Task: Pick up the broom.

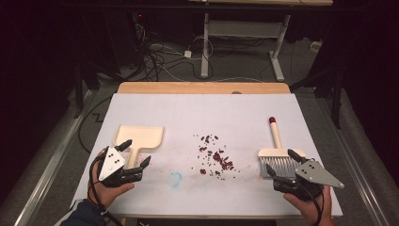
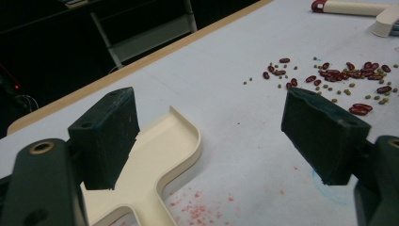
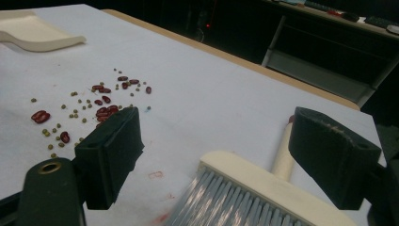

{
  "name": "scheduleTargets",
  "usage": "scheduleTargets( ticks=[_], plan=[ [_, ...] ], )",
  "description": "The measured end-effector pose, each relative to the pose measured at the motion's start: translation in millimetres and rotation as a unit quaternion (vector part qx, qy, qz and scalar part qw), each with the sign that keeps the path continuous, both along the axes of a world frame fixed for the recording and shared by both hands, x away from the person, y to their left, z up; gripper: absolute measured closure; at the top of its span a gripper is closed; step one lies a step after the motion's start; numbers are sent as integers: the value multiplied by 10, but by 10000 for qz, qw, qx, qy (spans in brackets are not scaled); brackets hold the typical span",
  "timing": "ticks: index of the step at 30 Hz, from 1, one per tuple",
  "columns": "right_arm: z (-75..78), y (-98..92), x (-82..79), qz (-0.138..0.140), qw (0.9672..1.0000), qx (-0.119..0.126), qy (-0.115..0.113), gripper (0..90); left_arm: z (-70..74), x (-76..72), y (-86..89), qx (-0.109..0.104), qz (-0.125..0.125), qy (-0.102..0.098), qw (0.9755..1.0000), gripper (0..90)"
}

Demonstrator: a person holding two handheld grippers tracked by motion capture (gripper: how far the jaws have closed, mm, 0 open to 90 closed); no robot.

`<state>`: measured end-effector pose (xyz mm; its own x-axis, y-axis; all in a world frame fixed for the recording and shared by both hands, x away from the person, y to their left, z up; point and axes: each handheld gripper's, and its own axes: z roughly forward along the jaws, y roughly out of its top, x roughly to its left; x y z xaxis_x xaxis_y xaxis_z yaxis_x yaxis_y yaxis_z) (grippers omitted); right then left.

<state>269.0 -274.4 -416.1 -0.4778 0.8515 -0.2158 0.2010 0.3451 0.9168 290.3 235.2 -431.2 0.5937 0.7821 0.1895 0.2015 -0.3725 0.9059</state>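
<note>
Table (image 1: 141, 101) carries a white cover; a strip of bare wood shows along the far edge, and the near edge runs just below both hands. One dustpan (image 1: 139, 137) lies at the near left, one brush (image 1: 275, 153) at the near right, and one scatter of beans (image 1: 214, 157) sits between them, mid-table. The far half of the cover is bare, as are the strips between the beans and each tool. Beans are of two kinds, dark red ones and smaller green ones; too many and too small to count. Dustpan: tray toward the far edge, handle toward the person, long axis running near to far. Brush: red-tipped handle points to the far edge, grey bristles toward the person, long axis also near to far, tilted slightly left at the tip. Left gripper (image 1: 138, 152) hovers over the dustpan handle, jaws wide apart; in the left gripper view the handle (image 2: 136, 188) lies below and between the jaws, one jaw overlapping it in sight, contact not clear. Right gripper (image 1: 282, 162) sits at the brush head, jaws wide apart; in the right gripper view the bristles (image 3: 226, 205) and cream head lie between the jaws, which do not press on them. A faint blue mark (image 1: 175, 179) and pink stains show on the cover near the left gripper.
</note>
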Motion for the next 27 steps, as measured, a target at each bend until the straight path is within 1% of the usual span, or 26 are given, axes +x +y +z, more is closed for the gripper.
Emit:
scheduleTargets(
  ticks=[3, 4, 5, 6, 10, 11, 13, 15, 16, 17, 18, 19, 20, 21, 22, 23, 24, 25, 26, 27],
  plan=[
    [-14, -21, 4, -40, 10000, -40, 21, 182, -34, 33, -25, 192, -50, 143, 9997, 191],
    [-14, -29, 4, -49, 10000, -40, 26, 181, -37, 29, -35, 185, -92, 160, 9997, 191],
    [-14, -29, 4, -49, 10000, -40, 26, 181, -32, 30, -40, 238, -144, 100, 9996, 191],
    [-13, -37, 5, -64, 10000, -21, 33, 181, -31, 21, -51, 271, -160, 90, 9995, 191],
    [-4, -43, 39, -77, 9999, -7, 98, 175, -49, -10, -63, 358, -232, 123, 9990, 194],
    [-8, -35, 72, -102, 9998, -52, 183, 175, -50, -12, -64, 368, -230, 124, 9990, 195],
    [-4, -33, 104, -115, 9994, -65, 310, 175, -49, -9, -66, 362, -227, 134, 9990, 195],
    [-1, -38, 119, -144, 9993, -61, 346, 176, -54, -14, -75, 419, -246, 147, 9987, 195],
    [5, -53, 176, -214, 9986, -134, 465, 176, -59, -15, -81, 447, -253, 155, 9986, 195],
    [9, -66, 217, -249, 9980, -149, 559, 176, -66, -18, -88, 420, -251, 219, 9986, 195],
    [9, -66, 217, -249, 9980, -149, 559, 176, -67, -12, -89, 418, -260, 236, 9985, 195],
    [19, -87, 318, -338, 9963, -109, 778, 179, -70, 5, -91, 437, -262, 208, 9985, 195],
    [19, -87, 318, -338, 9963, -109, 778, 179, -70, 5, -91, 437, -262, 208, 9985, 195],
    [27, -104, 373, -297, 9955, -83, 894, 186, -74, 3, -94, 426, -257, 276, 9984, 195],
    [44, -115, 497, -390, 9925, -100, 1154, 205, -75, 10, -97, 440, -261, 231, 9984, 195],
    [54, -126, 561, -366, 9913, -48, 1260, 203, -75, 11, -99, 447, -262, 232, 9984, 195],
    [60, -131, 633, -424, 9894, -78, 1386, 208, -75, 10, -103, 455, -266, 234, 9983, 195],
    [62, -137, 721, -532, 9865, -173, 1536, 204, -75, 10, -106, 456, -278, 244, 9983, 195],
    [62, -137, 721, -532, 9865, -173, 1536, 204, -76, 9, -107, 458, -285, 246, 9982, 195],
    [68, -167, 904, -606, 9820, -166, 1781, 227, -80, 4, -111, 453, -282, 304, 9981, 195]
  ],
)
